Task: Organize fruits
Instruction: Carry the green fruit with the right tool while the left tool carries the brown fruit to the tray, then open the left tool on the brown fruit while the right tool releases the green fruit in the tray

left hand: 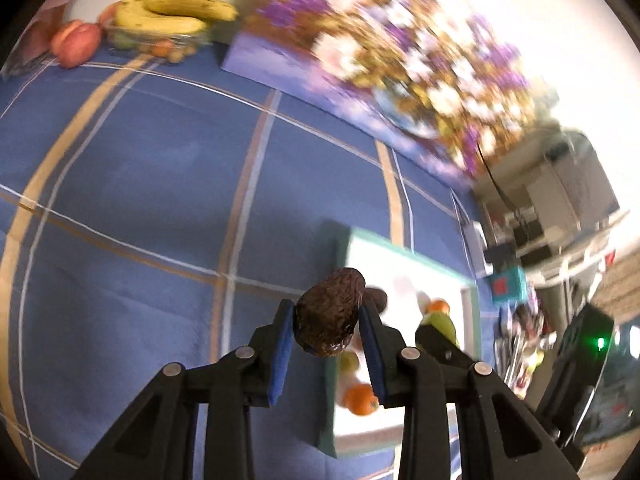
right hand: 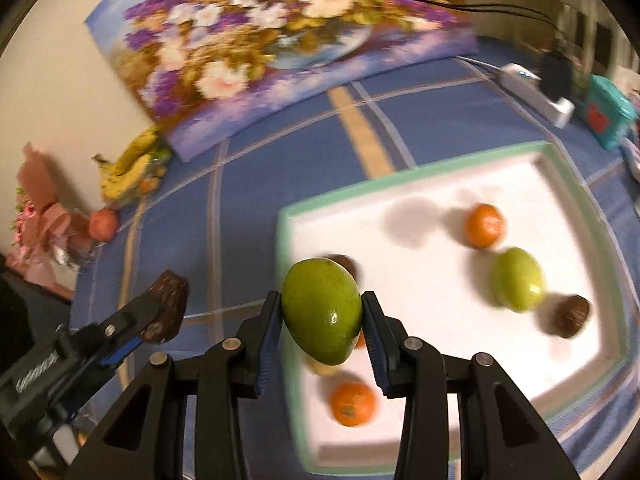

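The green mango [right hand: 322, 311] sits pinched between the blue pads of the right gripper [right hand: 322, 320], held in the air over the near left corner of the white tray [right hand: 420, 184]. Its long axis runs on a slant, the broad end up and to the left, the narrower end down and to the right, roughly crosswise to the jaws, which are closed about its middle. The left gripper [left hand: 326, 322] has its jaws closed on a dark brown wrinkled fruit [left hand: 330, 312], whose long axis tilts up to the right; it hangs over the blue checked cloth [left hand: 140, 200] just beside the tray's left edge.

Both fruits look lifted clear of the tray, so the step in hand seems to be carrying them off for sorting. Left in the tray are two oranges [right hand: 484, 226], a second green mango [right hand: 518, 280] and more brown fruits [right hand: 570, 316]. At the far left of the tabletop, near a flower painting [right hand: 280, 40], lie bananas [left hand: 176, 14] over a clear bowl [left hand: 160, 42], with a peach [left hand: 76, 42] beside it. The next move probably calls for steady travel towards a place for each kind, keeping both grips firm, since the mango's smooth skin could slip.
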{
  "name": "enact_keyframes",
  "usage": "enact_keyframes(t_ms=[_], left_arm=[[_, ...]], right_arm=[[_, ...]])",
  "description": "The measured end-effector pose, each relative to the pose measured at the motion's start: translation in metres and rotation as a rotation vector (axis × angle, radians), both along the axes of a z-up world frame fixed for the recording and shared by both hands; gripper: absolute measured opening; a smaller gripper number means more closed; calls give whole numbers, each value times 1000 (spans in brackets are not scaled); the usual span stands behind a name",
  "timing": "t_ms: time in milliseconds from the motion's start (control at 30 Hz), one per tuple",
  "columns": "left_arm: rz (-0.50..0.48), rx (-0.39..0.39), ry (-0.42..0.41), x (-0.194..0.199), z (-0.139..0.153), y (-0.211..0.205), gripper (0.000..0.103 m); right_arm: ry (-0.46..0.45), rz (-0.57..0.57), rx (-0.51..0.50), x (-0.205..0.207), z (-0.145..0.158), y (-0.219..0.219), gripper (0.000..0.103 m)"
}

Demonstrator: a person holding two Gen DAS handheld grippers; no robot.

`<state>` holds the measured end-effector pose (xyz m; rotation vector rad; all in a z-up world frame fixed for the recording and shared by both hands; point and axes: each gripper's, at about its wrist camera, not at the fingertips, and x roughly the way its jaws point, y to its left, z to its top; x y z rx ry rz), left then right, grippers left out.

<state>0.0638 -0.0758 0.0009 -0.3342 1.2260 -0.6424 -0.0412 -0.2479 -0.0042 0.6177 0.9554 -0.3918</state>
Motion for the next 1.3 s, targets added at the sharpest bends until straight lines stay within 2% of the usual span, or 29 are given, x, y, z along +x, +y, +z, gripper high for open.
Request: enact_keyframes(t_ms=[167, 367, 600, 667, 833, 1000, 1100, 1300], left_arm=[[-108, 39, -31, -20, -4, -35, 35], [-161, 82, -54, -22, -14, -61, 35], [-165, 128, -32, -20, -34, -70, 35], [-156, 110, -15, -18, -38, -68, 36], [-160, 105, 1, -20, -37, -67, 36], [-171, 105, 22, -21, -34, -65, 38], [-167, 96, 34, -21, -32, -62, 46], [-137, 80, 35, -21, -21, -49, 46]], right_arm=[[47, -79, 17, -27, -11, -27, 41], [86, -127, 41, -45, -26, -46, 41], [118, -119, 59, -43, -37, -47, 41], [134, -115, 64, -40, -42, -46, 41], [170, -108, 71, -38, -52, -45, 41], [168, -109, 66, -40, -53, -45, 41], [165, -110, 62, -39, -52, -44, 42], [138, -118, 50, -43, -46, -43, 42]])
